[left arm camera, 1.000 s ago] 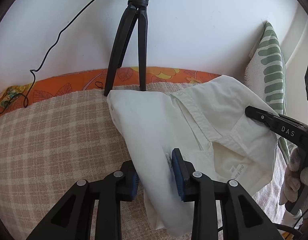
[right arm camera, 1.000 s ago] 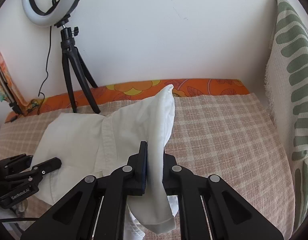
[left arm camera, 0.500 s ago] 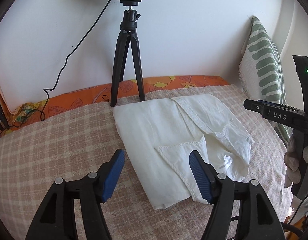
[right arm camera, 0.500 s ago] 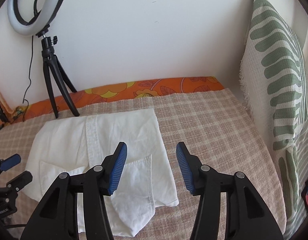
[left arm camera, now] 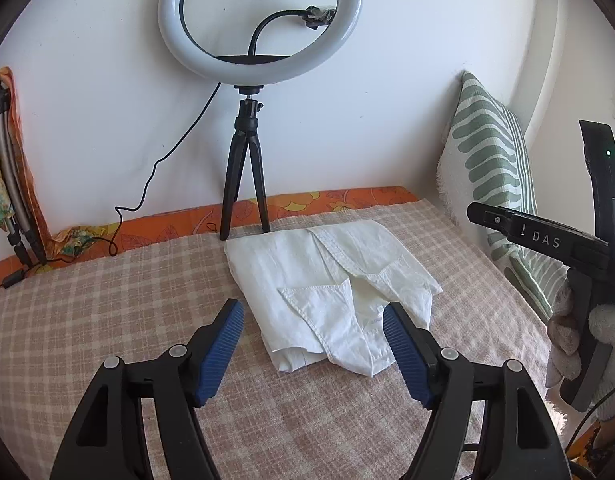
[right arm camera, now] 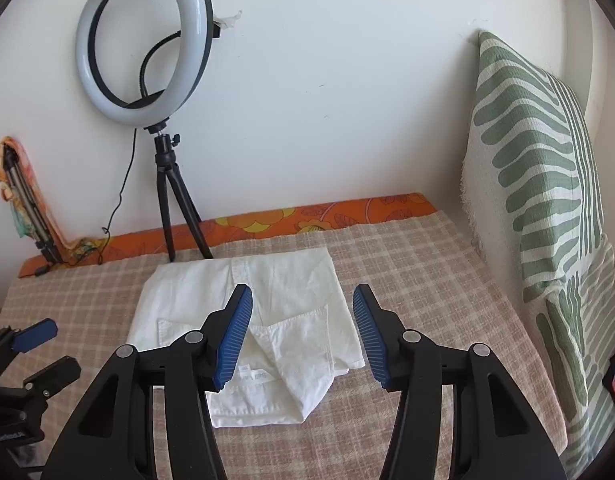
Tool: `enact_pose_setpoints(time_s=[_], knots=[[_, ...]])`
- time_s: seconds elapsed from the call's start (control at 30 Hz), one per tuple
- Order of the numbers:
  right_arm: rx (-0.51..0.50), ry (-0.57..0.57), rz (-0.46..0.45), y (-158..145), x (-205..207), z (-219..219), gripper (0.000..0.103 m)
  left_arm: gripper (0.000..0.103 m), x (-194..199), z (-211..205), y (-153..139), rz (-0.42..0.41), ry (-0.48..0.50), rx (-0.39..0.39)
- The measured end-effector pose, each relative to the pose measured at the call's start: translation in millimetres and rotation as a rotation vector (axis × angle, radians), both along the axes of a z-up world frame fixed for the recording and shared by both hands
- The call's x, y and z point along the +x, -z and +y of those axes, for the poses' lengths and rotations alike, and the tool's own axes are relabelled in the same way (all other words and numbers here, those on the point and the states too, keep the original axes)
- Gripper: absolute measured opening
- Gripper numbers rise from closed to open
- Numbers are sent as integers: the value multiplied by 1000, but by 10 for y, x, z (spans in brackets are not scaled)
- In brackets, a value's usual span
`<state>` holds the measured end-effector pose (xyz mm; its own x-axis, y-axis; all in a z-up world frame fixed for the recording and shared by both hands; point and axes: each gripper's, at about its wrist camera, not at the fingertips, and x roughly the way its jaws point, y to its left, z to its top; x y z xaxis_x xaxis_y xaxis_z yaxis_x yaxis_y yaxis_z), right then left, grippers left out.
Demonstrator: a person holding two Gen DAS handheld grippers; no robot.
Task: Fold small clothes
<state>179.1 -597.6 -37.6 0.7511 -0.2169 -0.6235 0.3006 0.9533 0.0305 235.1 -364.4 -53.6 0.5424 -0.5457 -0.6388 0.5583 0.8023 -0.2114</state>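
A small white shirt (left arm camera: 327,284) lies folded on the checked bedspread (left arm camera: 107,312), both sides turned in over the middle, a label showing near its front edge. It also shows in the right wrist view (right arm camera: 259,312). My left gripper (left arm camera: 313,324) is open and empty, held above the shirt's near edge. My right gripper (right arm camera: 302,312) is open and empty, held above the shirt's near right part. The right gripper's body shows at the right of the left wrist view (left arm camera: 547,240). The left gripper shows at the lower left of the right wrist view (right arm camera: 31,344).
A ring light on a black tripod (left arm camera: 247,184) stands just behind the shirt by the wall, its cable trailing left. A green-patterned pillow (right arm camera: 547,184) leans at the right. An orange flowered sheet edge (right arm camera: 307,220) runs along the wall. A folded stand (left arm camera: 11,200) leans at far left.
Both grippers were shut on the shirt's cloth a second ago. They opened, let it drop flat onto the bed, and have drawn back and up since.
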Motion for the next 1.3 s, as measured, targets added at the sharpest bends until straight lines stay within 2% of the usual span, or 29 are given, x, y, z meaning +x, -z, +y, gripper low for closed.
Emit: enact_pose_setpoints(time_s=[0.13, 0.17, 0.3, 0.33, 0.37, 0.4, 0.47, 0.63, 0.8, 1.07, 1.17, 1.3], knots=[[7, -9, -42, -124, -256, 210, 60, 74, -226, 131, -147, -25, 9, -10], [7, -16, -50, -141, -324, 272, 65, 75, -286, 178, -182, -29, 12, -16], [0, -31, -53, -159, -554, 506, 67, 87, -538, 390, -287, -70, 7, -43], [-2, -28, -55, -155, -623, 558, 67, 87, -599, 434, -303, -80, 7, -43], [-6, -21, -58, -148, -687, 607, 70, 87, -656, 472, -312, -88, 8, -41], [-11, -13, -58, -142, -744, 657, 76, 89, -710, 509, -316, -90, 10, -38], [-18, 9, -60, -128, -867, 754, 81, 94, -821, 583, -311, -94, 12, -29], [-1, 36, -78, -97, -1129, 938, 81, 100, -1110, 742, -310, -130, 4, -1], [-54, 71, -89, -67, -1326, 1148, 82, 103, -1407, 881, -312, -163, -19, -17], [-68, 100, -134, -81, -1656, 1388, 82, 103, -1682, 1008, -240, -134, -69, -2], [-28, 104, -146, -83, -1740, 1402, 82, 103, -1778, 1052, -229, -148, -100, 15], [-4, 95, -156, -100, -1807, 1440, 83, 103, -1850, 1082, -189, -121, -106, 17]])
